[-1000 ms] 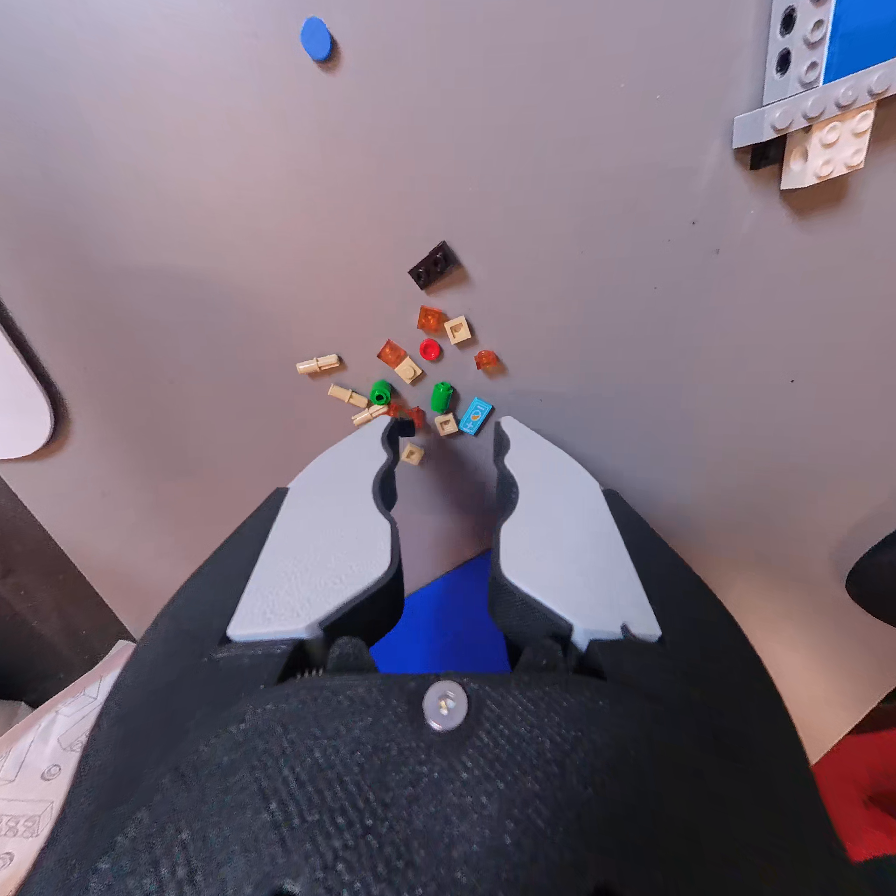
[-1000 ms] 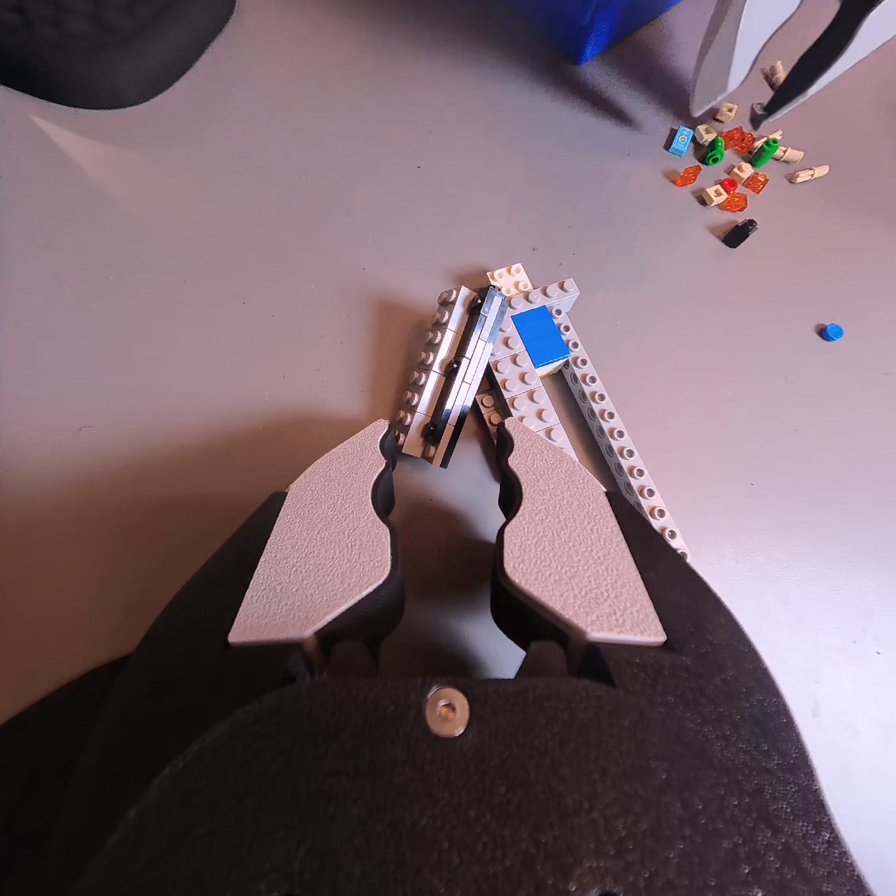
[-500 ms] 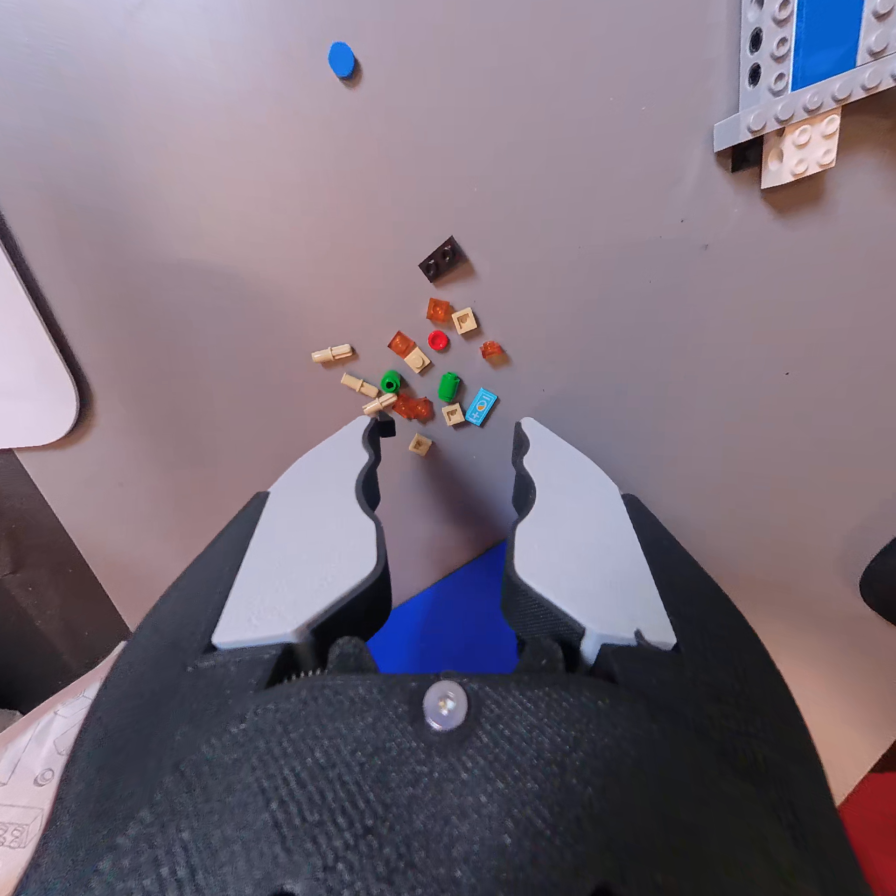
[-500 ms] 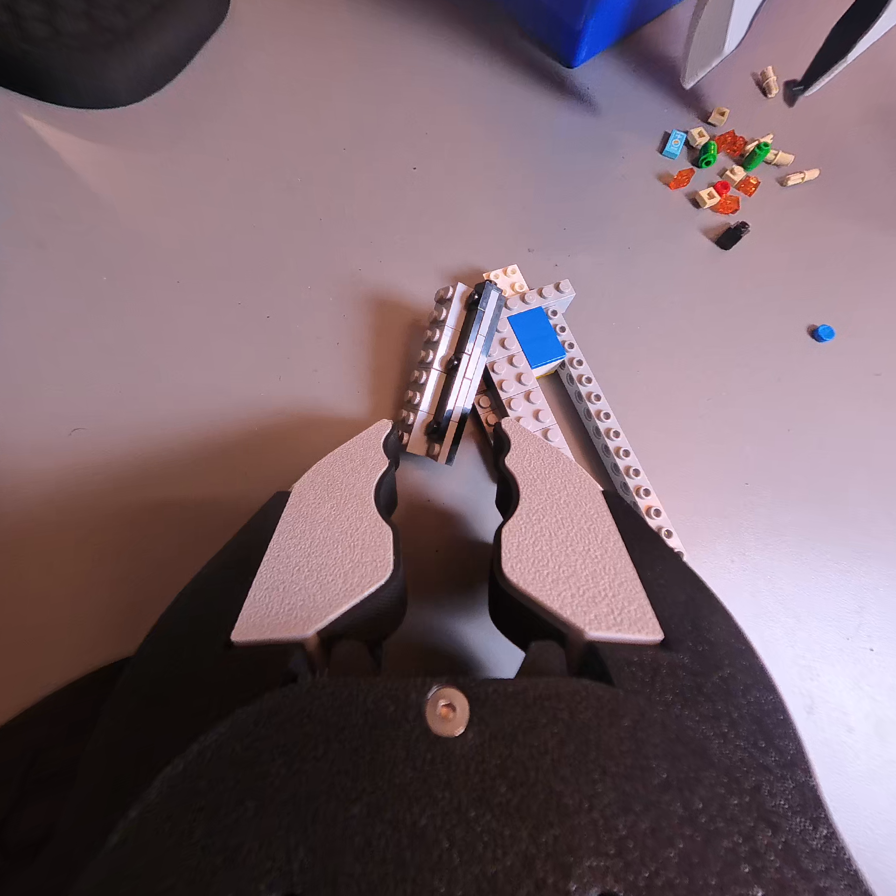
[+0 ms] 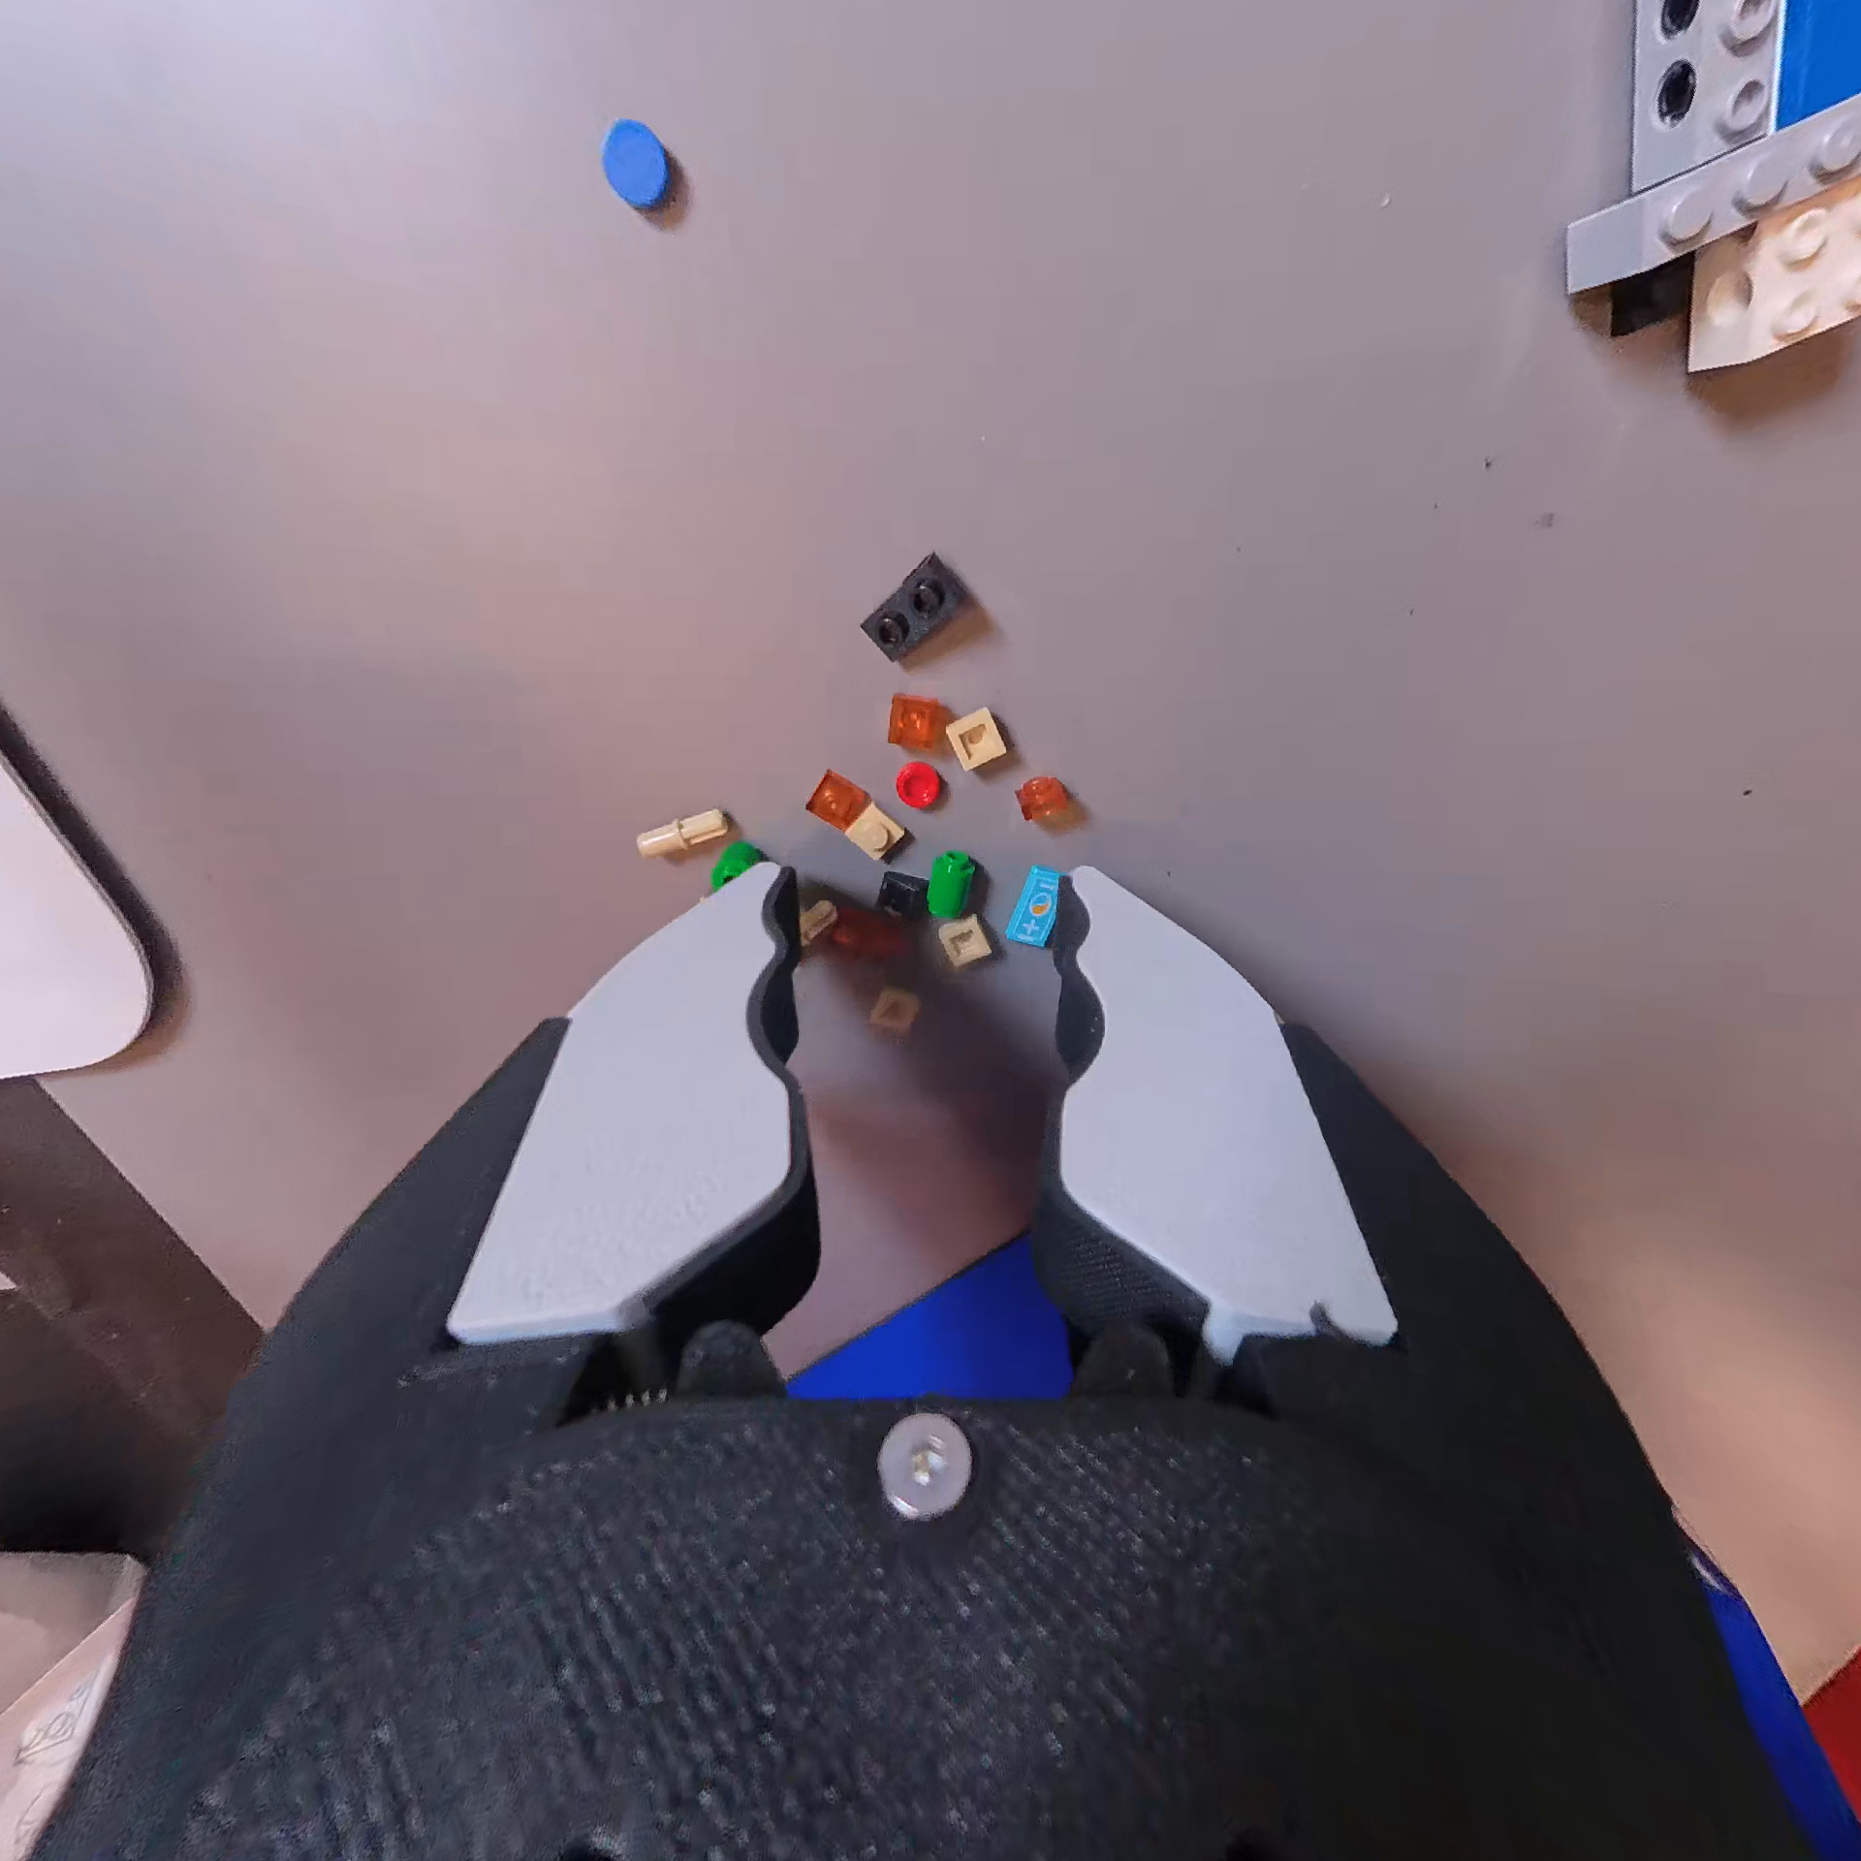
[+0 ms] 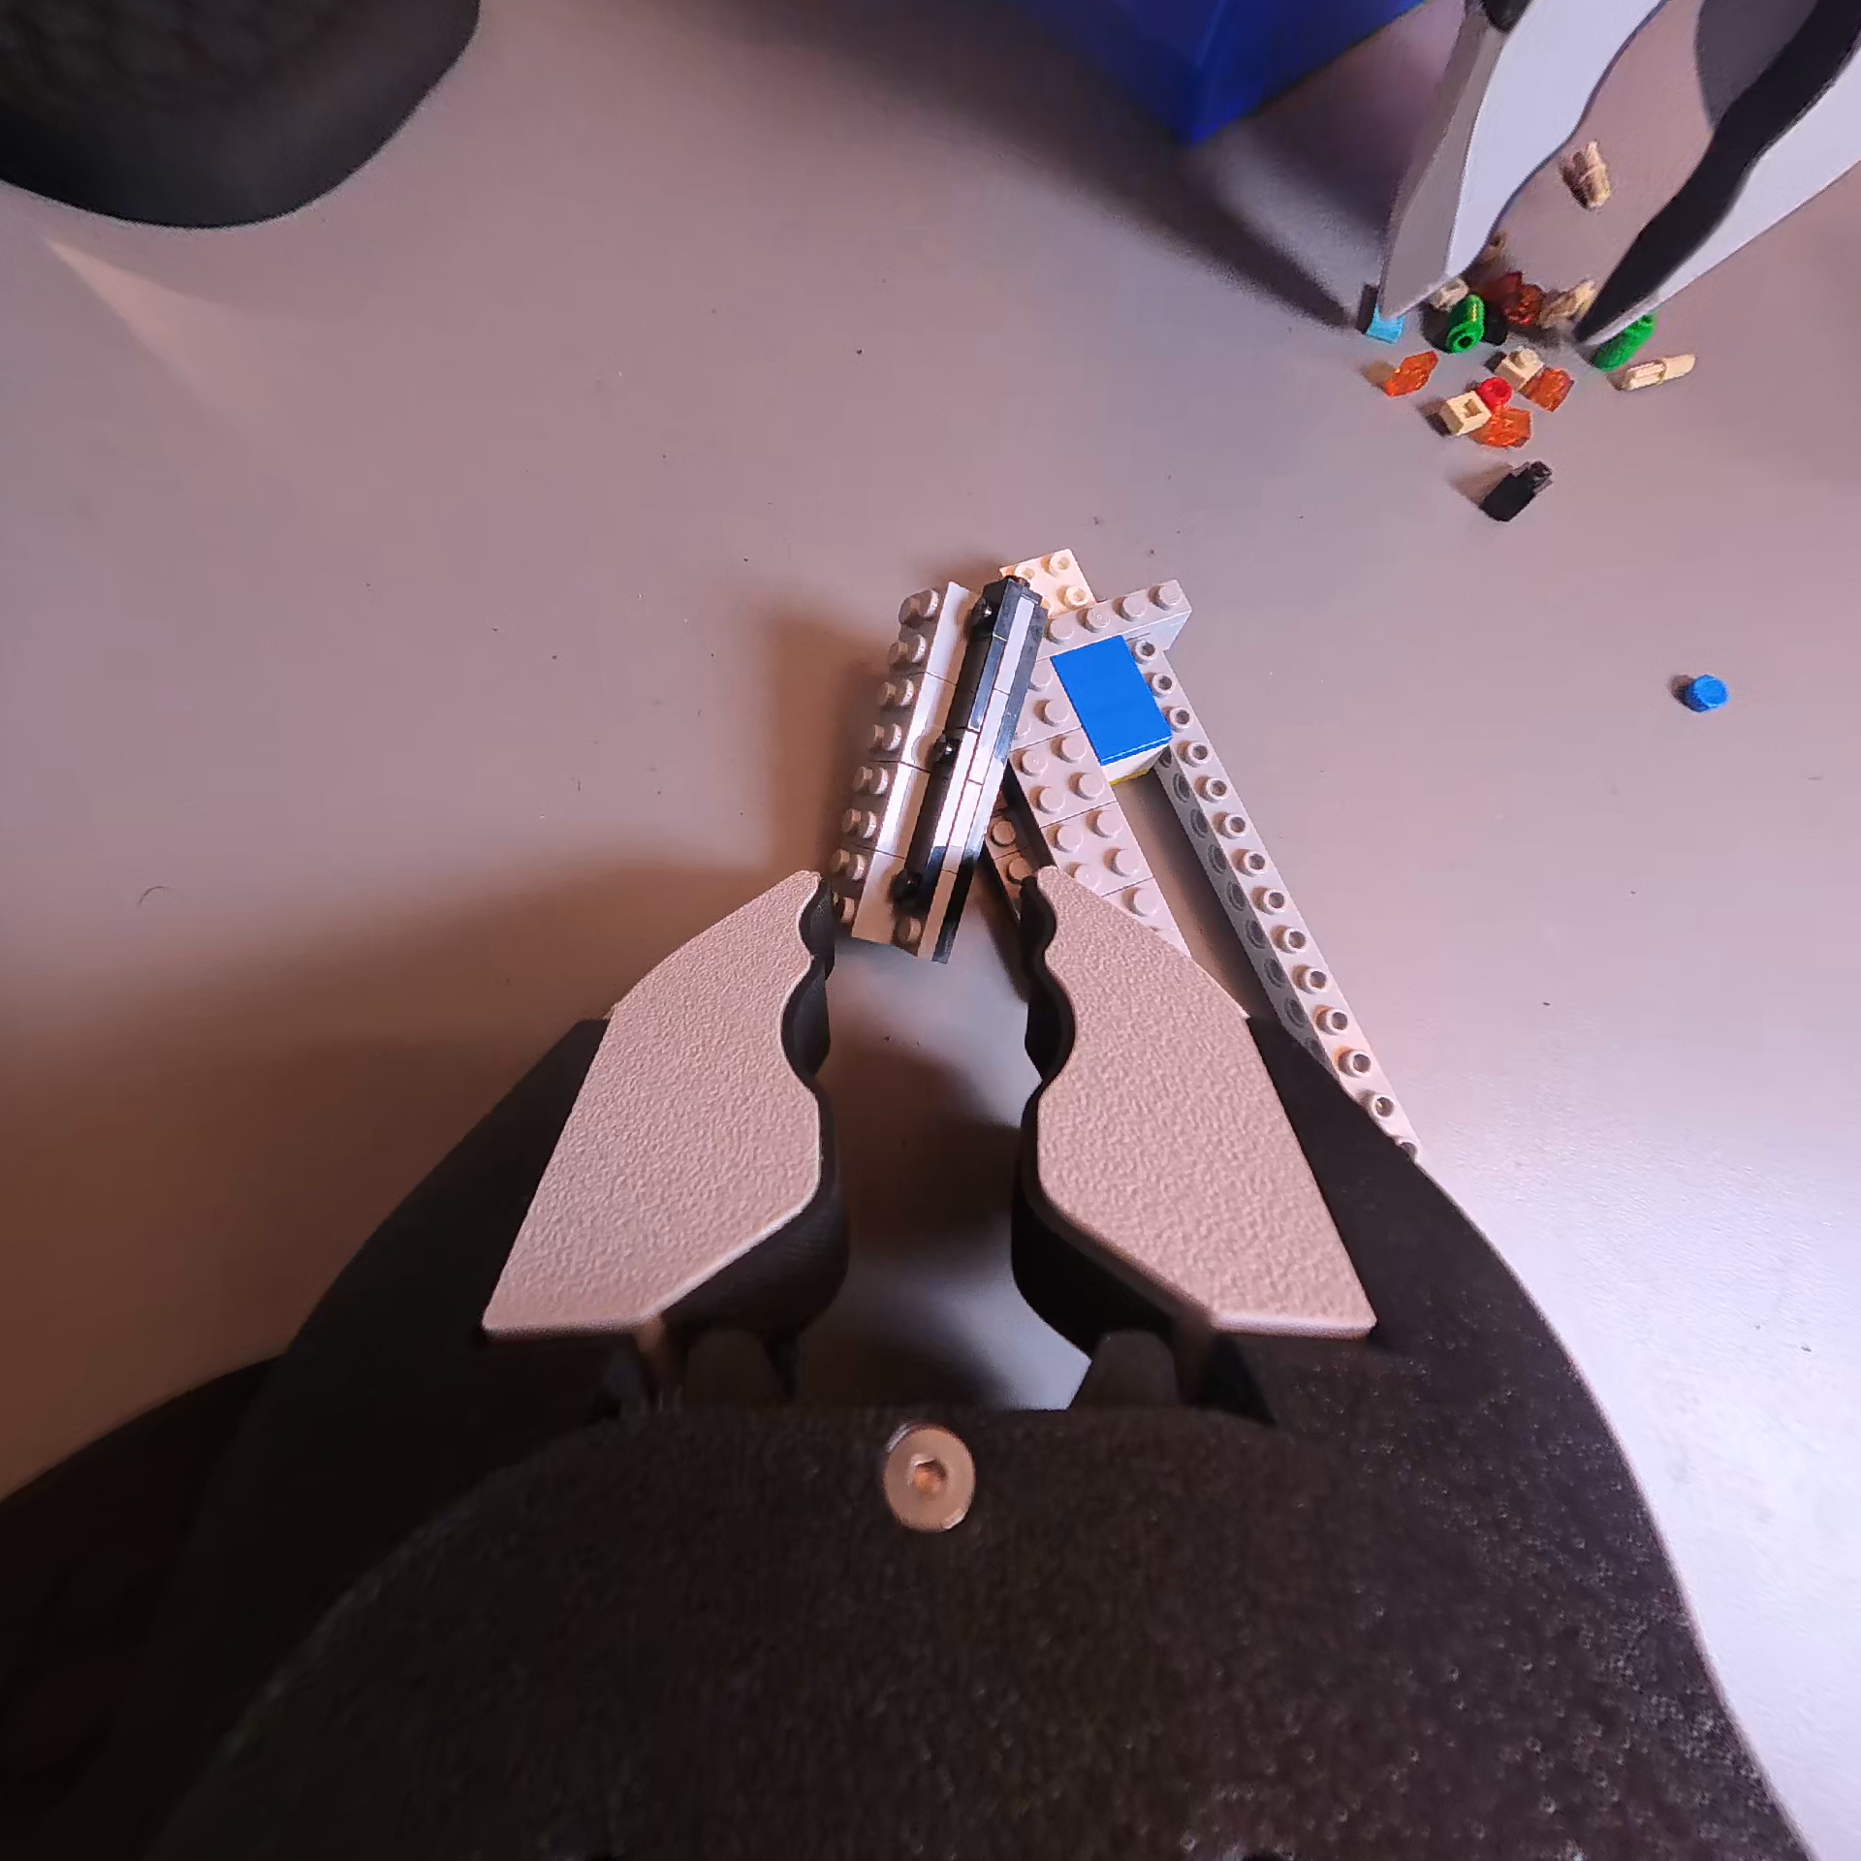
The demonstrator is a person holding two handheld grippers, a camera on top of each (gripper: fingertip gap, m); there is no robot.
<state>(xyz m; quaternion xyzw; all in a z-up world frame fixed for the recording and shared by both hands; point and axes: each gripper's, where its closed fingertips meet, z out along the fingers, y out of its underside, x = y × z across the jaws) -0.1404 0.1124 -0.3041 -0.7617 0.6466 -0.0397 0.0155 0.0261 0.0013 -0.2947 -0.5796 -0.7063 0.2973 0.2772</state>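
Two tongs work over a grey tabletop (image 5: 1309, 705). Left gripper (image 5: 921, 911) stands open, straddling scattered small brick pieces (image 5: 911, 806). Right gripper (image 6: 926, 911) stands open at the near end of a grey brick assembly (image 6: 1007, 745), apparently gripping nothing.

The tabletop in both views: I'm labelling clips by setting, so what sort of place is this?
Probably a desk used for toy-brick building: a grey table, scattered small bricks, a half-built grey assembly, and a printed booklet at the edge.

green studs (image 5: 953, 883): 2 | red stud (image 5: 918, 784): 1 | black plate (image 5: 919, 606): 1 | blue disc (image 5: 634, 163): 1
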